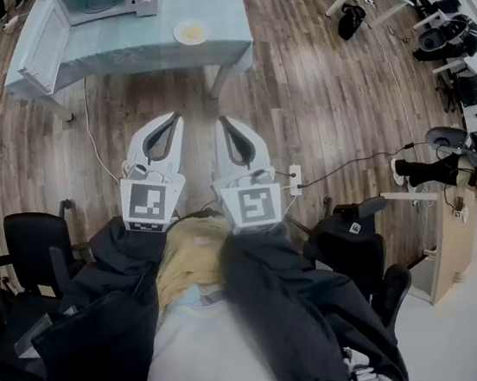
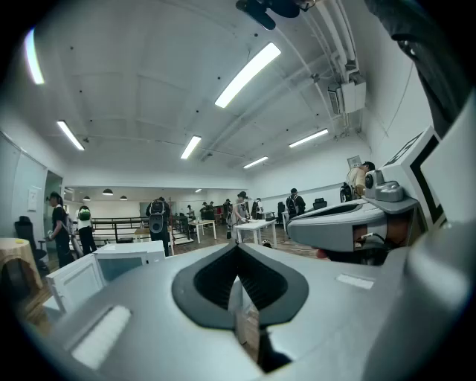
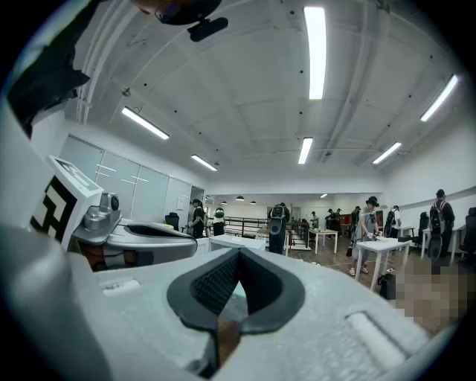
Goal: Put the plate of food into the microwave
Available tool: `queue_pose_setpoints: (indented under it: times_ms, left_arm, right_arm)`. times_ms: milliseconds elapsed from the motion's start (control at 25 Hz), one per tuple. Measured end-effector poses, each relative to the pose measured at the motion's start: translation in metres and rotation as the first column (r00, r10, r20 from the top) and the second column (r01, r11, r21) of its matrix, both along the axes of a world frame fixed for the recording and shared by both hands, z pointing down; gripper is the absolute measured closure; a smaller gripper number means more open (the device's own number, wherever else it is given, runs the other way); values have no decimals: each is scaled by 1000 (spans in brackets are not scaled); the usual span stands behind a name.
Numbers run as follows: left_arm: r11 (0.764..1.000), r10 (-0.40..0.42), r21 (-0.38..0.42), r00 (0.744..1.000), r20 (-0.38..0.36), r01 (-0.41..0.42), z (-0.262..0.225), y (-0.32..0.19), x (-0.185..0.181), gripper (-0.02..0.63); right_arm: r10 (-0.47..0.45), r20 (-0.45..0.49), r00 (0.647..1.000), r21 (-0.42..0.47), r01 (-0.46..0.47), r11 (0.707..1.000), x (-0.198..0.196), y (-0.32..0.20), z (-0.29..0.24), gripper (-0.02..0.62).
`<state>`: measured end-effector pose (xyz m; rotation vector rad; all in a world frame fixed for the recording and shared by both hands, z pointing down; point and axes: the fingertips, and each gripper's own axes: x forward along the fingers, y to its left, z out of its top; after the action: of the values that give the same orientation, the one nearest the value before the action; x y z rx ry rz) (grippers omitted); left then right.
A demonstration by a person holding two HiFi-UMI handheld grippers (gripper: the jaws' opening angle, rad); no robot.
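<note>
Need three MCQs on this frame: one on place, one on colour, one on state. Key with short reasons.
1. Where is the plate of food?
A) on the table, beside the microwave
B) inside the microwave
C) on the floor

2. What colour is the table top?
A) red
B) light blue
C) black

3. How do the jaws of the left gripper and right gripper stand?
A) both shut, empty
B) both wide open
C) left clamps the plate

Key:
1 A: the plate sits on the table, outside the microwave.
2 B: the head view shows pale blue.
3 A: both gripper views show the pads together with nothing between.
</note>
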<state>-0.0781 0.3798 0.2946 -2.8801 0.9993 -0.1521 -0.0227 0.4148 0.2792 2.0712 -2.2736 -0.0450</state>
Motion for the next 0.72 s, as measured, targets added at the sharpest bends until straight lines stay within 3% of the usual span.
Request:
queue_pose_setpoints:
  times_ms: [480, 720]
  left_arm:
    - [1000, -13, -27, 1000, -3, 13, 9, -6, -27, 609]
    - [997, -19, -70, 1000, 1, 19, 22, -5, -48, 609]
  right_arm:
    - [-28, 10, 1000, -5, 28, 1000, -28, -7, 6, 601]
    - [-15, 28, 1000, -54, 16, 998, -42, -5, 21, 601]
